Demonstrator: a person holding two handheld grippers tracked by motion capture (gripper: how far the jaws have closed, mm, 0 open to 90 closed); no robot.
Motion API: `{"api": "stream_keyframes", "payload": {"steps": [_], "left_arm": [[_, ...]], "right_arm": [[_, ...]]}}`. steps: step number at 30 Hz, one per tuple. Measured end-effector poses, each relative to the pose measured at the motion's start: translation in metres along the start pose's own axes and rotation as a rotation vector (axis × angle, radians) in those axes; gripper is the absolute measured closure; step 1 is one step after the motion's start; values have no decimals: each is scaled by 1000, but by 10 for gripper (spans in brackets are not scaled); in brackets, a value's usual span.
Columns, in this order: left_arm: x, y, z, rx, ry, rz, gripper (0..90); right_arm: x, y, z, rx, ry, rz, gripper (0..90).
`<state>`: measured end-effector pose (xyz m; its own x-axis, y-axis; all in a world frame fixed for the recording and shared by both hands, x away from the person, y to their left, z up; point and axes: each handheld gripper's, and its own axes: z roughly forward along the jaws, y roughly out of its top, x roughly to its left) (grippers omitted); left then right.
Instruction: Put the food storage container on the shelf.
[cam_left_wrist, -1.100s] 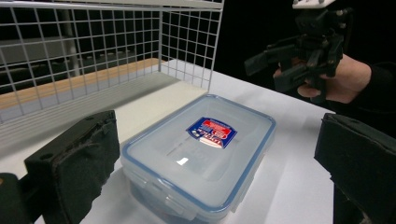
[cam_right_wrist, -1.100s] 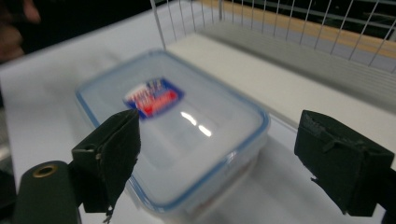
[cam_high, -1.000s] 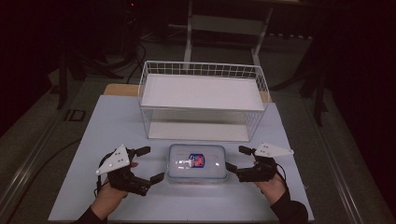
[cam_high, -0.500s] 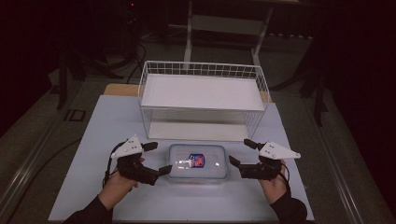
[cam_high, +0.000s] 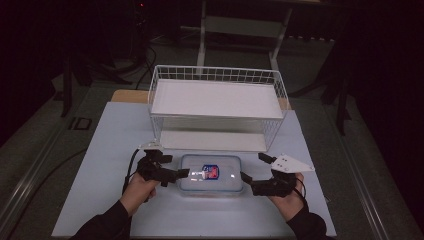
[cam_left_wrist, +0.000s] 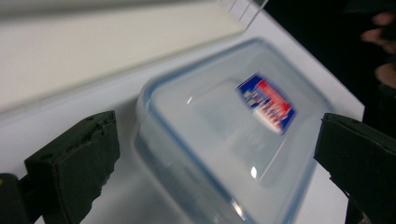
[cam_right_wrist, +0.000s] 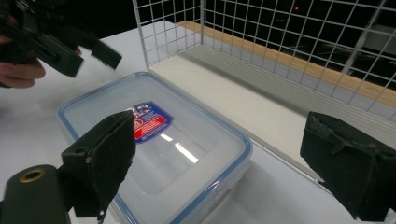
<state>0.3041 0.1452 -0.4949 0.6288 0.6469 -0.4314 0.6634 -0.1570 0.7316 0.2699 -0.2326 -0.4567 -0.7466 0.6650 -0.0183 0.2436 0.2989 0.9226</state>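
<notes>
Left gripper (cam_high: 180, 173) now slid in against clear lidded box (cam_high: 211, 173) on white table (cam_high: 100, 150) before wire basket (cam_high: 217, 107); right gripper (cam_high: 246, 179) just reopened. Both gaping, nothing clamped. Pre-grasp; next, squeeze ends evenly.

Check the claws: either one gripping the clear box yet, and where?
Nothing held. Left claw and right claw flank the short ends of the lidded box, jaws open, pads not pressing.

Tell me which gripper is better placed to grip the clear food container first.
Left, likely. The left gripper has its open jaws at the food container's short end, straddling a corner in its own view. The right gripper is open beside the opposite end.
</notes>
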Motion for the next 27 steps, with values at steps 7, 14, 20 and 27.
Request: {"api": "stream_keyframes", "payload": {"steps": [7,14,20,27], "left_arm": [[14,-1,7,113,-43,-151,0],[25,-4,13,173,-77,-241,144],[36,-8,16,182,-185,-307,333],[39,-8,15,186,-236,-310,436]], "right_arm": [[2,-1,1,13,3,-1,102],[1,-2,3,34,3,10,106],[-1,-3,3,44,1,16,106],[-5,-6,1,62,14,47,118]]}}
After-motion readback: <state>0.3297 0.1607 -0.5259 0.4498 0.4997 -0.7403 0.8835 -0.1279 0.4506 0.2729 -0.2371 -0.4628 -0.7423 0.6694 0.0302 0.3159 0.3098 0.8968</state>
